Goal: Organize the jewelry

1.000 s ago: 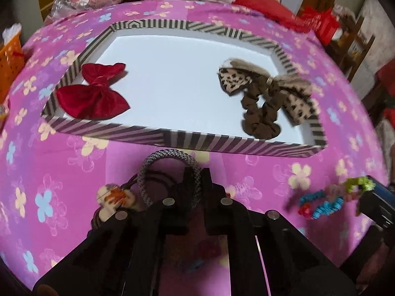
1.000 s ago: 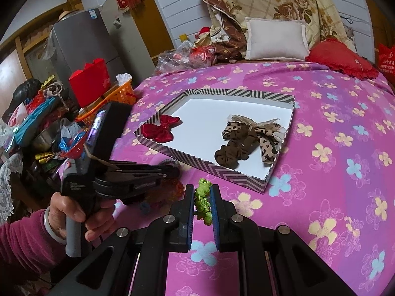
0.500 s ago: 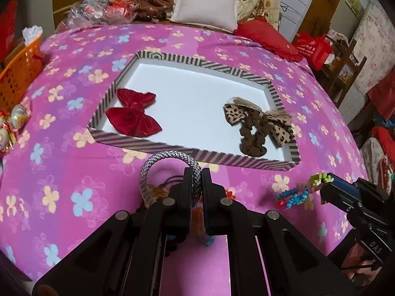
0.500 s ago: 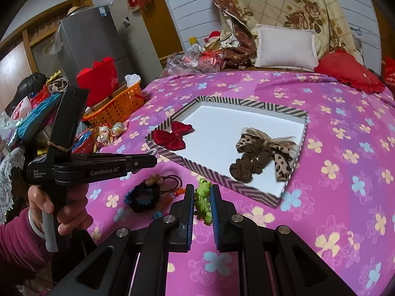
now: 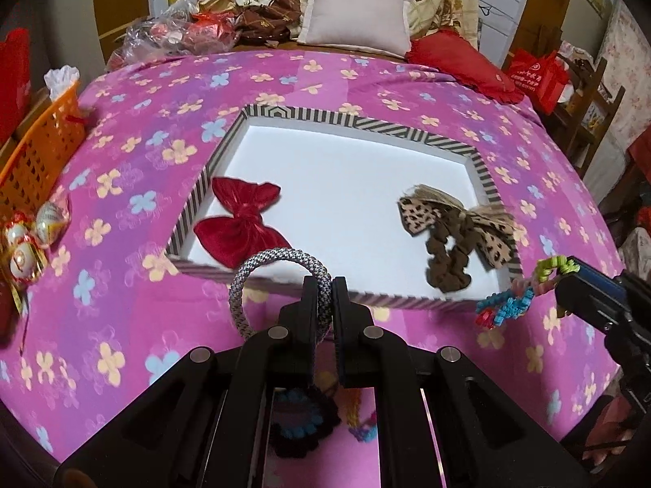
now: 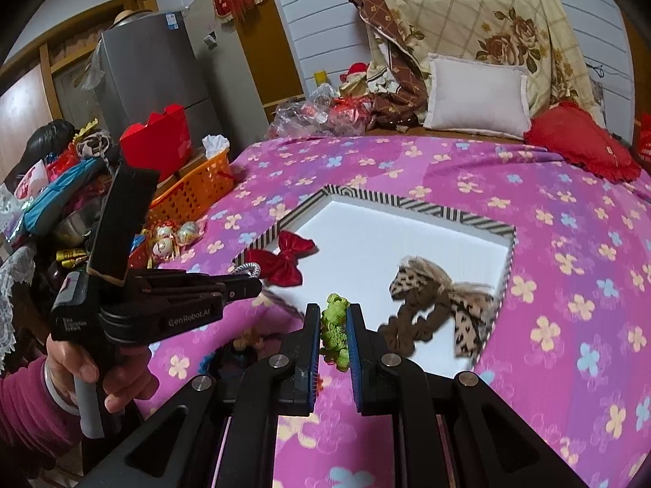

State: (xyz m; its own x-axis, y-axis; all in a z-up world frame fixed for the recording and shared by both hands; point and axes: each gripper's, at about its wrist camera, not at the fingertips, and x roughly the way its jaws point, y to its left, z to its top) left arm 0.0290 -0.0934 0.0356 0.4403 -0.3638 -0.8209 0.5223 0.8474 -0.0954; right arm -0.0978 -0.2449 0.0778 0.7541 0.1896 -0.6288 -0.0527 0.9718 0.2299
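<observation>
A striped-rim white tray (image 5: 362, 124) (image 6: 415, 205) lies on the pink flowered bedspread. It holds a red velvet bow (image 5: 240, 225) (image 6: 287, 262) at the left and a leopard-print bow scrunchie (image 5: 455, 236) (image 6: 439, 305) at the right. My left gripper (image 5: 325, 288) (image 6: 254, 282) is shut on a grey woven hair band (image 5: 260, 262), held in the air before the tray's near edge. My right gripper (image 6: 333, 313) (image 5: 569, 268) is shut on a coiled multicoloured hair tie (image 6: 334, 333) (image 5: 516, 297), lifted near the tray's near right corner.
Several hair ties lie on the bedspread under my grippers, among them a black one with blue beads (image 5: 301, 419). An orange basket (image 5: 36, 154) and small ornaments (image 5: 32, 232) sit at the left edge. Pillows (image 5: 358, 20) lie at the back.
Both grippers have risen and pulled back from the bedspread, each carrying its hair tie. The tray now looks farther and lower in both views.
</observation>
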